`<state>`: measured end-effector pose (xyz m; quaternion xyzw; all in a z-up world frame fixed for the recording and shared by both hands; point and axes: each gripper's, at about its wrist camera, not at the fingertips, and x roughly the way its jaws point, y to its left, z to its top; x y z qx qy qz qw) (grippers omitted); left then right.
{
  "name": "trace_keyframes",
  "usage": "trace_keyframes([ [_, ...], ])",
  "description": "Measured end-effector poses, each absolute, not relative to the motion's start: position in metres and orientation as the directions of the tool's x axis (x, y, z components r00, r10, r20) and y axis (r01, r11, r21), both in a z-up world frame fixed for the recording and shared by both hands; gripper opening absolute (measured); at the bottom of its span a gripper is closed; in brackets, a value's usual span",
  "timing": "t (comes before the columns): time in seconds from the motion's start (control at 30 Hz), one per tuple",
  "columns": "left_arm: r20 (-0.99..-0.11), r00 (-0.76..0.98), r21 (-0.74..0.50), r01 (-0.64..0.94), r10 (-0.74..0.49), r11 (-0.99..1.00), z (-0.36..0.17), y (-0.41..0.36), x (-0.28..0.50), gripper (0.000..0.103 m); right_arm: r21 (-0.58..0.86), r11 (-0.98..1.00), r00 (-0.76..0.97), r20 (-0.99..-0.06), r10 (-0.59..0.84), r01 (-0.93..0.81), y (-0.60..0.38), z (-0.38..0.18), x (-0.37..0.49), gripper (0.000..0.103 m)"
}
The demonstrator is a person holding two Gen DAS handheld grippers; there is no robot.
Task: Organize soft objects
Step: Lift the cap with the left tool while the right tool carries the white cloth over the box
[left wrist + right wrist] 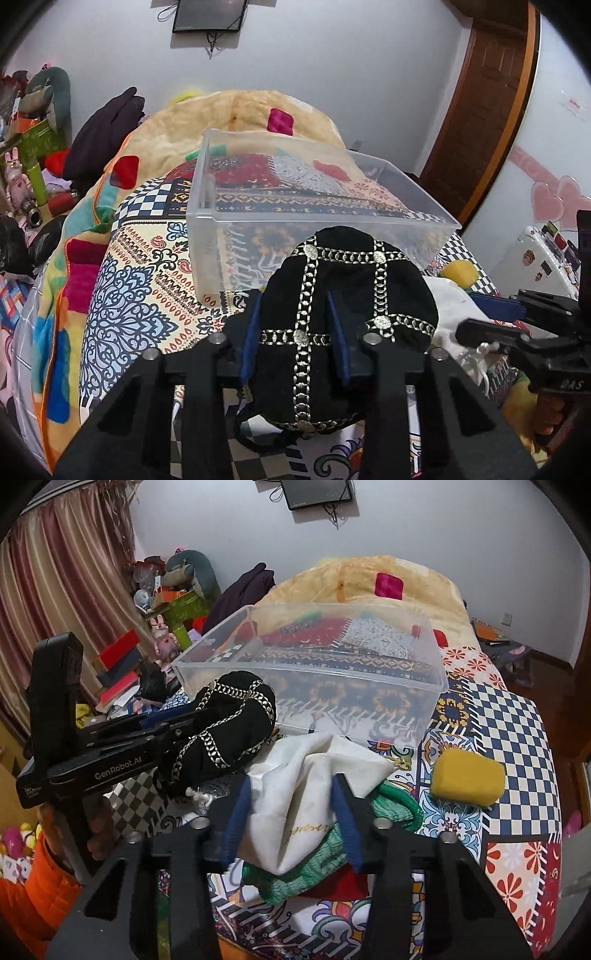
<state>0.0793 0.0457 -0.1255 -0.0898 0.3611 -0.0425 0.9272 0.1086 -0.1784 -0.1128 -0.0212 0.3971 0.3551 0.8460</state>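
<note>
Left wrist view: the left claw [293,334] is clamped on a black pouch with silver trim [343,291], held just in front of the clear plastic bin [258,225] on the bed [140,295]. In the right wrist view, the right claw [291,812] has its fingers apart around a white cloth bag [306,786], which lies on a green knitted item [317,864] in front of the bin. A yellow sponge [467,777] sits to the right of the bin's near corner.
</note>
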Motion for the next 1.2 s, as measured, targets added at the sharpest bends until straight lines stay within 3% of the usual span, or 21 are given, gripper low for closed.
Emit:
trace_keyframes([
  [0.07,-0.660,0.737,-0.195,0.018,-0.145,0.981,-0.125,0.045,0.078,0.025,0.237,0.752,0.442,-0.687,0.578,-0.616,-0.178,-0.112,0.108,0.022],
  [0.27,-0.638,0.757,-0.180,0.034,-0.142,0.983,-0.115,0.042,0.071,0.014,0.240,0.746,0.452,-0.668,0.591,-0.621,-0.179,-0.110,0.107,0.010],
  [0.77,-0.488,0.866,-0.174,0.025,-0.109,0.984,-0.046,0.049,0.038,0.012,0.212,0.745,0.571,-0.522,0.633,-0.632,-0.189,-0.054,0.094,0.008],
  [1.2,-0.411,0.911,-0.108,-0.009,-0.036,0.994,-0.010,0.066,0.077,0.012,0.159,0.801,0.679,-0.452,0.578,-0.576,-0.182,-0.027,0.138,0.008],
])
